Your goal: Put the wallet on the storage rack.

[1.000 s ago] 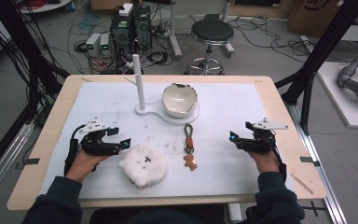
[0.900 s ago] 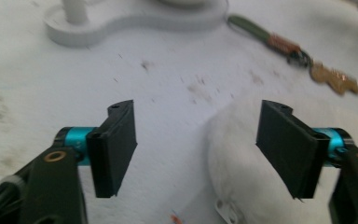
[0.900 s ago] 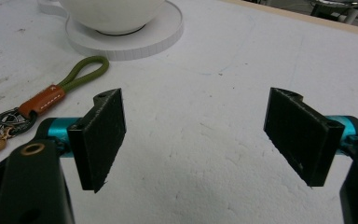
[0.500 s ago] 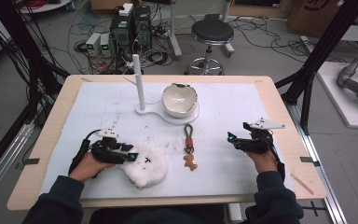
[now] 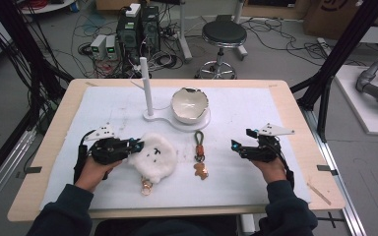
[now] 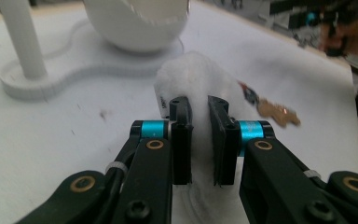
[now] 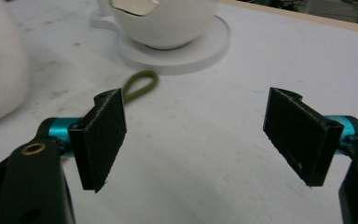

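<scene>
A white fluffy plush charm (image 5: 153, 156) lies on the white mat, with a gold ring (image 5: 146, 187) at its near end. My left gripper (image 5: 137, 145) is at the plush's left edge. In the left gripper view, the left gripper (image 6: 199, 135) has its jaws nearly together, pinching the plush (image 6: 200, 84) between them. To the plush's right lies a keychain (image 5: 199, 155) with a green loop (image 7: 140, 86) and a brown bear charm (image 6: 277, 112). My right gripper (image 5: 236, 146) rests on the mat to the right of the keychain; the right gripper (image 7: 196, 135) is open, with nothing between its jaws.
A white bowl (image 5: 189, 104) with a jagged rim sits on a white stand base (image 5: 177, 122), and an upright post (image 5: 146, 86) rises at the base's left end. The mat (image 5: 285, 108) covers most of the wooden table.
My left gripper has moved right to the plush and shut on its left edge. The right gripper has stayed in place, open.
</scene>
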Demonstrator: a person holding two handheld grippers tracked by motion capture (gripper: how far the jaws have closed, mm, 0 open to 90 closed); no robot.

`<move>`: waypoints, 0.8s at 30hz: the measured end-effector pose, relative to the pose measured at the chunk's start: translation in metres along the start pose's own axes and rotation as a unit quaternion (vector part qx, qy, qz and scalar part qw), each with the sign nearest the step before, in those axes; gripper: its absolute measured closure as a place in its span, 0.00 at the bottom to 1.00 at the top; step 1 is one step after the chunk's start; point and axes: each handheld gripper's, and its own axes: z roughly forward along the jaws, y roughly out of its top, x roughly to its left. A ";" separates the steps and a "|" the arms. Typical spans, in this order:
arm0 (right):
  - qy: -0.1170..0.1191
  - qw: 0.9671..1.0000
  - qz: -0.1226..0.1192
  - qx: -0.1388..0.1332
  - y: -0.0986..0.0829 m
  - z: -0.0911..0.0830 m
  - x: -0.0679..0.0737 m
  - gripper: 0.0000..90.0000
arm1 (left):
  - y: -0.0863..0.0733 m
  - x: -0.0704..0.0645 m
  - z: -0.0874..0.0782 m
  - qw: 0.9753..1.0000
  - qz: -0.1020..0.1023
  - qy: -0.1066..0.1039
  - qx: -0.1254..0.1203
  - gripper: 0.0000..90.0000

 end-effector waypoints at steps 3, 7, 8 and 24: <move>0.033 0.999 -0.003 0.001 0.003 0.007 0.010 0.24 | 0.002 -0.002 -0.001 1.000 0.006 0.006 -0.024 0.89; 0.118 0.993 -0.010 0.000 0.013 0.031 0.044 0.24 | 0.008 -0.007 -0.002 0.997 0.018 0.012 -0.069 0.89; 0.131 0.991 -0.012 0.004 0.014 0.037 0.051 0.24 | 0.009 -0.009 -0.002 0.997 0.020 0.011 -0.080 0.89; 0.279 0.959 0.001 0.044 0.017 0.079 0.098 0.60 | 0.014 -0.029 0.013 0.992 0.031 -0.031 -0.119 0.89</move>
